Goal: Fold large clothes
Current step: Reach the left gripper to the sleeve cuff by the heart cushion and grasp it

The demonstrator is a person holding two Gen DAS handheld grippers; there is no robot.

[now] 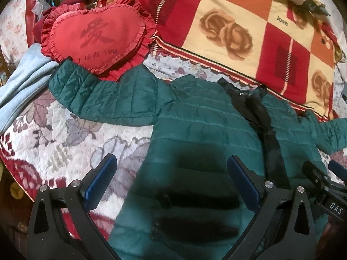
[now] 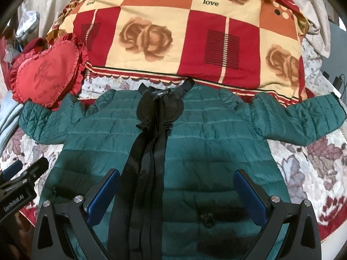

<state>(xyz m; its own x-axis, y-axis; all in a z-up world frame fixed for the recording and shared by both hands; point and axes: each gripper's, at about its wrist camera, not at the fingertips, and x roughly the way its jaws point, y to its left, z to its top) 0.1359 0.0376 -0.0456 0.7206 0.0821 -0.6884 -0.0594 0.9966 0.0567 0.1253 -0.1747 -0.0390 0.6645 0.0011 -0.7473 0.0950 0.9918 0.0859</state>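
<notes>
Jacket (image 2: 216, 134) lies flat, heart pillow (image 2: 46, 75) overlapping 1 sleeve; left tongs (image 1: 171, 182) and right tongs (image 2: 176, 195) gape, released.

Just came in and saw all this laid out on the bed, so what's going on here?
A person holds a gripper in each hand over a green quilted jacket spread flat, front up, on the bed's floral bedspread. Both sleeves lie out to the sides, so no fold is made yet. The left gripper and right gripper are open above the lower part of the jacket, holding nothing. The jacket's left sleeve end lies against a red heart pillow.
</notes>
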